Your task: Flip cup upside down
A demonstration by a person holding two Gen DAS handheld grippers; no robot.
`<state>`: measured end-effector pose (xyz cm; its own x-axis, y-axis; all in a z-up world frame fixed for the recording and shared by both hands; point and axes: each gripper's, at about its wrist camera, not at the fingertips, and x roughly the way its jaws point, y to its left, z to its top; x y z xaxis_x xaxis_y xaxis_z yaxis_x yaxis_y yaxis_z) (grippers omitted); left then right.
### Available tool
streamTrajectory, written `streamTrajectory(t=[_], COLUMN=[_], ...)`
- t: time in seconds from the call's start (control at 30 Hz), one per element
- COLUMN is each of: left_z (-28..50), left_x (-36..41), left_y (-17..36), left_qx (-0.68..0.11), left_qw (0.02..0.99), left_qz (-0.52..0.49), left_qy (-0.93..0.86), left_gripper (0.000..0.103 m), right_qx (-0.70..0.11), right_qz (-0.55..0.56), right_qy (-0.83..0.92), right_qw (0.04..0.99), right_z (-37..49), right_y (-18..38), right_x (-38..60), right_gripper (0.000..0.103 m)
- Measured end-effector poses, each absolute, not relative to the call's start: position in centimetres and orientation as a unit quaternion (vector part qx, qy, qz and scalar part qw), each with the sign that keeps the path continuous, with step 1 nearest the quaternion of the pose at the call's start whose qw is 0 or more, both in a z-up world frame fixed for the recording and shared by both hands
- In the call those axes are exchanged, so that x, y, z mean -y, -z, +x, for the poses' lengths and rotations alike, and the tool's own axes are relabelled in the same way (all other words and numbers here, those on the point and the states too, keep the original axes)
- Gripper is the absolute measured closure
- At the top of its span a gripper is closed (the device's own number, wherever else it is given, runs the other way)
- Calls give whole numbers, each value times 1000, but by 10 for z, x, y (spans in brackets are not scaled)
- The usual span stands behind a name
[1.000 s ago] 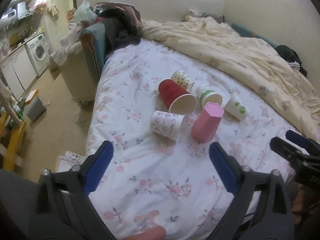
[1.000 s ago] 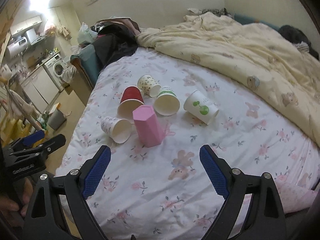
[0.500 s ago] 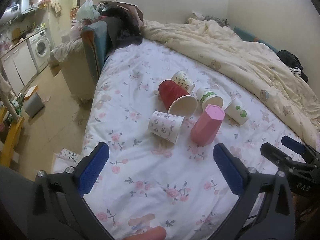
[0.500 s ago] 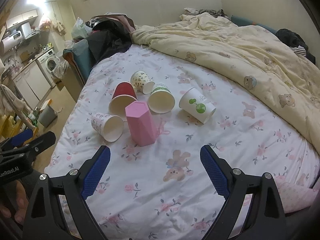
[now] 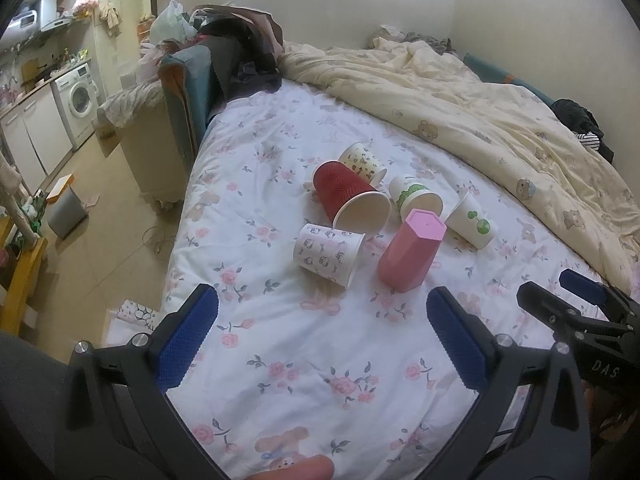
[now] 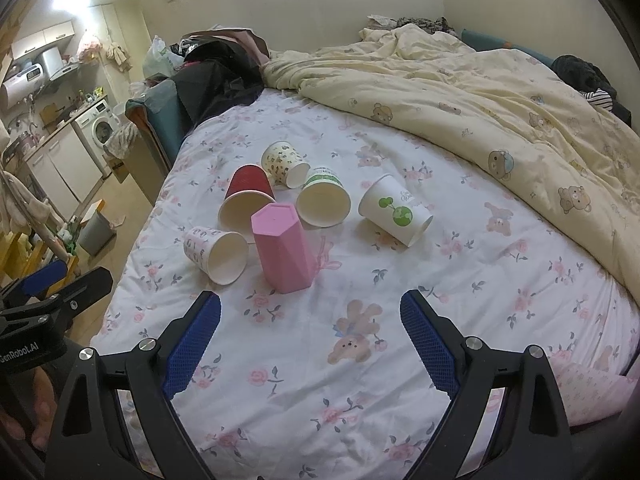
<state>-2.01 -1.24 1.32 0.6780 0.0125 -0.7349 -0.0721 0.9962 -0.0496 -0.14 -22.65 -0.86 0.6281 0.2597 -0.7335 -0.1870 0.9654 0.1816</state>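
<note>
both grippers hover over the near part of a bed (image 5: 320, 340) with a white flowered sheet, and both sets of jaws stand wide open with nothing between them. the left gripper (image 5: 320, 344) shows 2 blue pads; straight ahead of its jaws, well apart from them, lie 6 cups in a cluster. nearest, ahead and slightly toward the right pad, is the pink cup (image 5: 410, 250), faceted, standing with its closed flat end up and tilted a little on the soft sheet. just left of it a white patterned cup (image 5: 328, 256) lies on its side, mouth toward the pink cup. beyond these a red cup (image 5: 348, 196) lies on its side with its mouth facing the jaws, touching or nearly touching the patterned cup. behind the red cup is a spotted cup (image 5: 364, 162) on its side, and to the right a green-banded cup (image 5: 414, 196) and a cup with green dots (image 5: 472, 224), both also tipped over. in the right view, the right gripper (image 6: 310, 336) has the same cluster ahead of its jaws and toward the left pad: the pink cup (image 6: 284, 252) is closest, with the patterned cup (image 6: 216, 254) to its left, mouth facing the jaws, the red cup (image 6: 246, 202) behind, and the green-dot cup (image 6: 394, 210) furthest right. a cream blanket (image 6: 480, 92) covers the far right side of the bed. each gripper appears at the edge of the other's view: the right gripper (image 5: 580, 316) low on the right, the left gripper (image 6: 52, 288) low on the left.
</note>
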Motion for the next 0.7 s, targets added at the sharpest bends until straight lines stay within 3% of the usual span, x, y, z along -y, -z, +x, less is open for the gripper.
streamTrajectory(t=[0.7], left_z=[-16], left_x=[13], left_y=[-9], left_qx=[-415], left_qw=[908], left_qz=[-49], left_qy=[-22], left_gripper=[0], right_qx=[-428], right_qz=[45], right_qy=[-132], right_qw=[893], right_z=[4], right_y=[16], right_x=[221], right_gripper=[9])
